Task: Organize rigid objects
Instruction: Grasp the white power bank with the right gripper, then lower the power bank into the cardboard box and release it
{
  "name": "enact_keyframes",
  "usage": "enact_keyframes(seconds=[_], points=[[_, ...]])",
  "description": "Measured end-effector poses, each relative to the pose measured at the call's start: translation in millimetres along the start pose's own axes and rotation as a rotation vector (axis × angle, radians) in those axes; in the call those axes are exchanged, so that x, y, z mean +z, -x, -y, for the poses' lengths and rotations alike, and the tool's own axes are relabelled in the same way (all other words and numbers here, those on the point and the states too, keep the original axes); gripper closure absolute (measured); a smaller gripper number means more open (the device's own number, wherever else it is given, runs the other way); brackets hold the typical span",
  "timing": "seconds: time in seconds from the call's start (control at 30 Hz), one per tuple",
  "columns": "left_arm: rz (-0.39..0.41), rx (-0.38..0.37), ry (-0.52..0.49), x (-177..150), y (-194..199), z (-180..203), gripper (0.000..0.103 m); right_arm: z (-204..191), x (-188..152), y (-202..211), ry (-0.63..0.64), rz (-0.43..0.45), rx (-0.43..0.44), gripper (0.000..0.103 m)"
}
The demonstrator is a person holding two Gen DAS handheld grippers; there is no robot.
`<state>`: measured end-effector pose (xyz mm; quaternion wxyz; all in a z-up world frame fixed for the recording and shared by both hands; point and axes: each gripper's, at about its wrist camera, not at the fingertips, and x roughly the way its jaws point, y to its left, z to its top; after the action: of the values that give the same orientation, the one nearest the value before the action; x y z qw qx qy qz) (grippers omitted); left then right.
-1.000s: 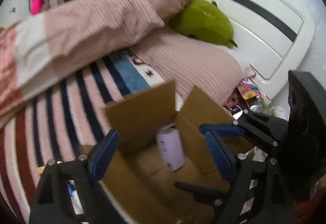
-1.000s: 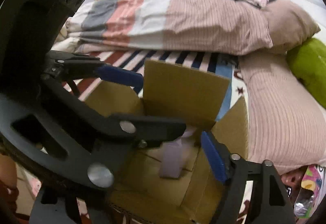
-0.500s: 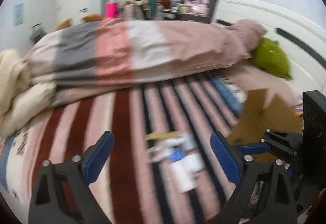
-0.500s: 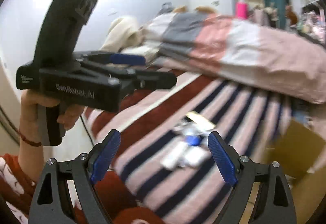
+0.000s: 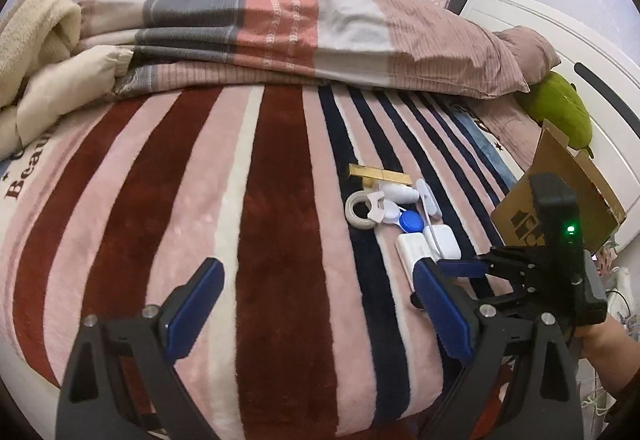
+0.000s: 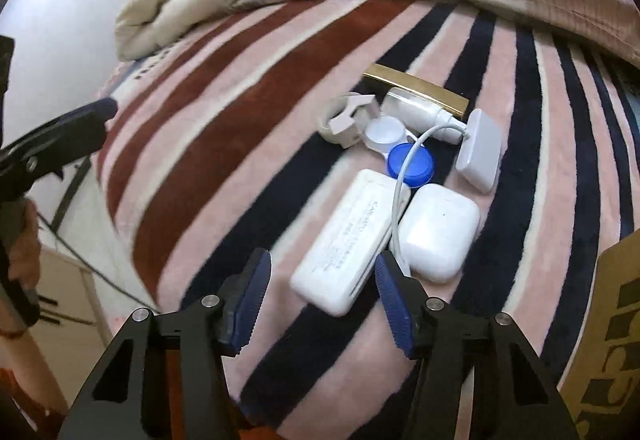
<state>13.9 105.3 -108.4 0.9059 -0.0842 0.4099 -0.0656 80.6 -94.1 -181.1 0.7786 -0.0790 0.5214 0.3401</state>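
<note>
A pile of small rigid things lies on the striped blanket [image 5: 280, 200]. It holds a flat white box [image 6: 348, 240], a white earbud case [image 6: 438, 232], a blue cap [image 6: 412, 164], a tape roll [image 6: 340, 122], a gold box [image 6: 416, 88], a small bottle [image 6: 414, 111] and a grey adapter [image 6: 480, 152] with a white cable [image 6: 400, 192]. My right gripper [image 6: 322, 278] hangs low over the flat white box's near end, jaws closing, and the pads do not press on it. My left gripper [image 5: 316, 280] stands open over bare blanket left of the pile [image 5: 400, 216].
An open cardboard box [image 5: 560, 184] stands right of the pile, seen also as the cardboard box [image 6: 608, 320] at the right edge. A folded duvet [image 5: 280, 20] and a cream blanket [image 5: 36, 40] lie behind. The bed's edge drops off at the left, past a left fingertip [image 6: 96, 112].
Both grippers swung away from the cardboard box and came down over the blanket. The right one dropped close to the pile and its jaws narrowed.
</note>
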Motion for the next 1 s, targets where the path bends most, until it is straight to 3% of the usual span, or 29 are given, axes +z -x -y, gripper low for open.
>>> enact_keyframes(seconds=[0.27,0.37,0.5,0.57,0.67,0.8,0.87,1.0], points=[[0.013,-0.007,-0.016,-1.7,7.3,3.9,0.009,-12.2,3.1,-10.3,0.097,-0.026,-0.05,0.069],[0.005,-0.014,-0.01,-1.7,6.7,4.1,0.009,-13.3,-3.6,-5.6,0.164,-0.076,0.015,0.069],[-0.02,-0.013,0.001,-2.3,2.9,6.5,0.009,-12.4,1.2,-13.3,0.121,-0.043,-0.014,0.061],[-0.028,-0.019,-0.01,-2.6,3.9,9.3,0.009,-17.7,3.2,-18.2,0.148,-0.025,-0.049,0.072],[-0.027,-0.063,-0.024,2.8,8.5,18.9,0.009,-17.2,3.8,-4.7,0.147,0.014,-0.048,0.072],[0.011,-0.206,-0.05,30.4,21.0,54.7,0.011,-22.0,5.5,48.7,0.162,0.133,0.032,0.072],[0.023,-0.271,-0.068,45.0,25.7,73.5,0.023,-27.0,7.4,84.6,0.178,0.205,0.058,0.072],[0.025,-0.379,-0.119,78.2,27.7,123.5,0.058,-19.7,9.0,146.3,0.193,0.322,0.077,0.072]])
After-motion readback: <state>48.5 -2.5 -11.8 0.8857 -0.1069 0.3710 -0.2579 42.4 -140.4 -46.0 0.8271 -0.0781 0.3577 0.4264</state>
